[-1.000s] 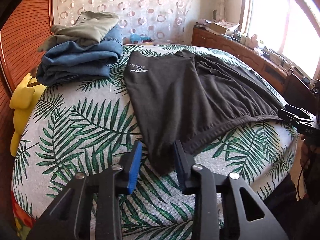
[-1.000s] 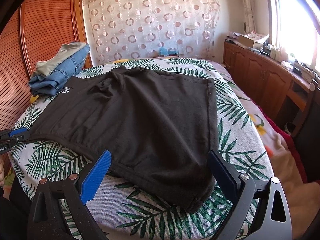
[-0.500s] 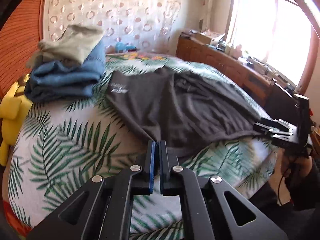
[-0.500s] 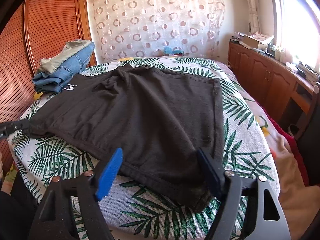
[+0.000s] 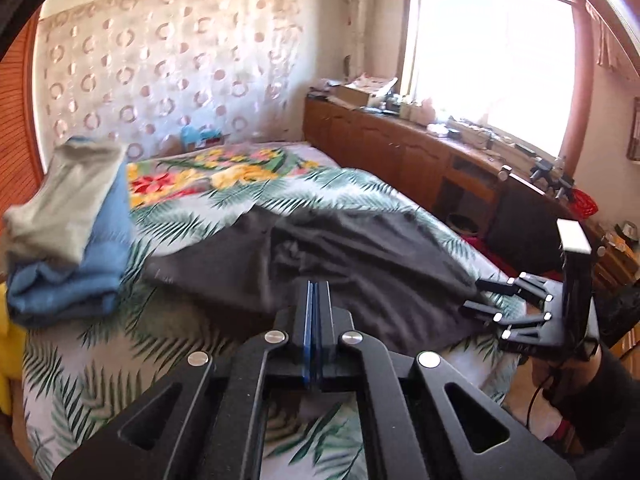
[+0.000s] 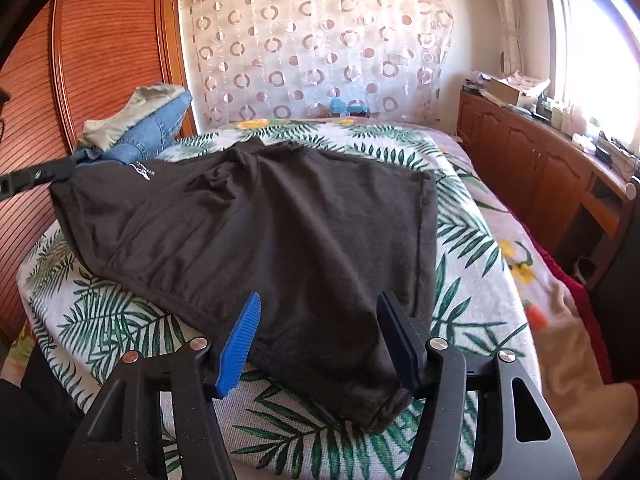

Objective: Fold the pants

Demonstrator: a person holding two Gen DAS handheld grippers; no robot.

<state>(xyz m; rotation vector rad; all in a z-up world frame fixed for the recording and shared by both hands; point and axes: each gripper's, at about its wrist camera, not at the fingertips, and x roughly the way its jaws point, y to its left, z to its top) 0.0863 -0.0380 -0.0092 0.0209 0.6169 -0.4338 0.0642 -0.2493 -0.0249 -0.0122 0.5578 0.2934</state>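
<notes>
Dark grey pants (image 6: 280,232) lie spread on the palm-print bed; they also show in the left wrist view (image 5: 360,264). My left gripper (image 5: 316,300) is shut on the pants' left corner and holds it lifted off the bed; it shows at the left edge of the right wrist view (image 6: 36,176). My right gripper (image 6: 316,336) is open, its two pads straddling the pants' near right corner without closing on it. It also shows at the right of the left wrist view (image 5: 480,296).
A stack of folded jeans and khaki clothes (image 6: 140,128) sits at the bed's far left, seen too in the left wrist view (image 5: 68,232). A wooden cabinet (image 6: 540,168) runs along the right wall. A wooden wardrobe (image 6: 80,60) stands left.
My left gripper shut on the pants' left corner and lifted it, tilting upward. My right gripper's jaws narrowed and moved in around the pants' right corner.
</notes>
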